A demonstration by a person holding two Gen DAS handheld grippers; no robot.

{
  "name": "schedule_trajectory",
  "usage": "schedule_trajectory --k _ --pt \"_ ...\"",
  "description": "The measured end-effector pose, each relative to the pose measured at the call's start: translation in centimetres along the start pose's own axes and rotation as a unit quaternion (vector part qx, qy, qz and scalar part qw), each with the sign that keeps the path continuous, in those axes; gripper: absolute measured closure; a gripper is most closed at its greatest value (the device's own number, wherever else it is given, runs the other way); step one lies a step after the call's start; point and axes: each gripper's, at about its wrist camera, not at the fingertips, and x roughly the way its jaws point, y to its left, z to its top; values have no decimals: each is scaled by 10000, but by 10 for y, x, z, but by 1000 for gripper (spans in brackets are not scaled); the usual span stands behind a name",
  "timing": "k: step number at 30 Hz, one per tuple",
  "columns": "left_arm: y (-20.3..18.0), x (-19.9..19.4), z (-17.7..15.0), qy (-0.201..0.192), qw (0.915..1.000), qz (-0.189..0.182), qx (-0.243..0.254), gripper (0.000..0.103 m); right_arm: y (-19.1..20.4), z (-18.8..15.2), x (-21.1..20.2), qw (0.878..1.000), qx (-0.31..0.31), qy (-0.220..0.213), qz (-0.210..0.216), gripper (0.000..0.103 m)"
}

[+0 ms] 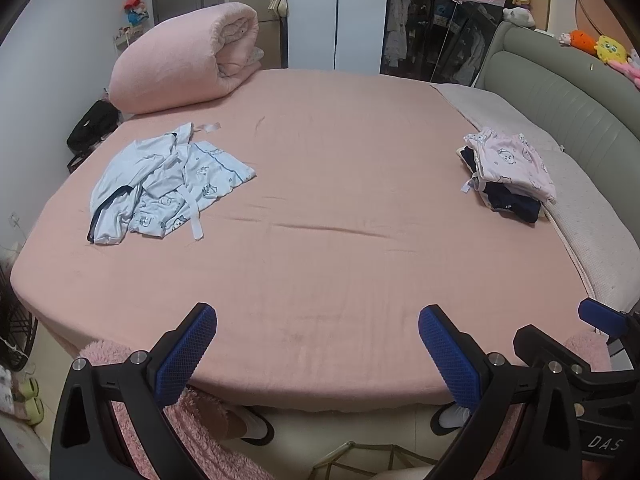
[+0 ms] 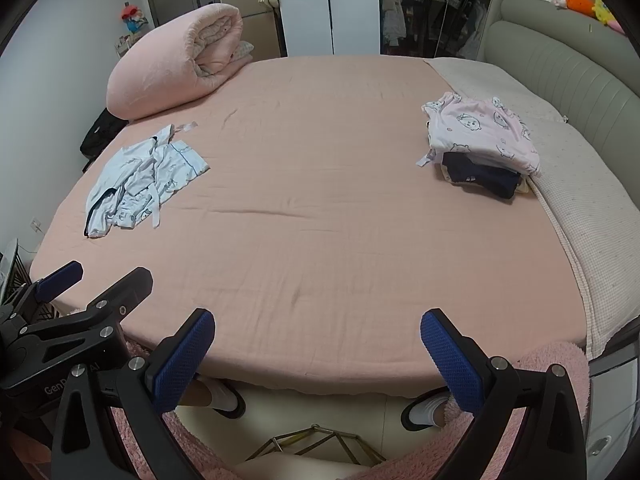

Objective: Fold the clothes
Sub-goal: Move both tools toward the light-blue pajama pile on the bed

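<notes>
A crumpled light blue printed garment (image 1: 164, 184) lies unfolded on the left of the pink bed (image 1: 320, 208); it also shows in the right wrist view (image 2: 140, 176). A stack of folded clothes (image 1: 508, 172), pink printed on top and dark blue below, sits at the right near the headboard, also in the right wrist view (image 2: 480, 148). My left gripper (image 1: 318, 334) is open and empty over the bed's near edge. My right gripper (image 2: 318, 336) is open and empty beside it, and its fingers (image 1: 600, 314) show at the left view's right edge.
A rolled pink quilt (image 1: 184, 56) lies at the bed's far left corner. A grey padded headboard (image 1: 580, 104) with plush toys runs along the right. A wardrobe (image 1: 432, 20) stands behind. Feet in slippers (image 2: 224, 396) and a fluffy pink rug (image 2: 168, 440) are below the near edge.
</notes>
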Motion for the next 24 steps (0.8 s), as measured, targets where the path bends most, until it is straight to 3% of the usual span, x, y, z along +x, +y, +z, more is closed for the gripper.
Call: schedule_trajectory --k 4,10,12,16,20,24 --pt "-2 2 0 -26 10000 36 54 0 -1 2 0 9999 -29 -36 94 0" --pt "3 2 7 -8 9995 -283 115 0 1 6 1 9994 -122 -55 328 0" --pt "3 -3 20 -204 9988 -231 384 0 -2 18 4 9986 -179 -55 495 0" --pt "24 7 49 -281 9983 -404 322 0 2 50 5 9963 -410 -226 723 0" --pt "59 10 77 -558 9980 -172 222 0 20 93 4 9932 -824 -492 664 0" --pt "103 15 105 -636 9975 177 260 0 52 129 21 9898 -1212 -427 610 0"
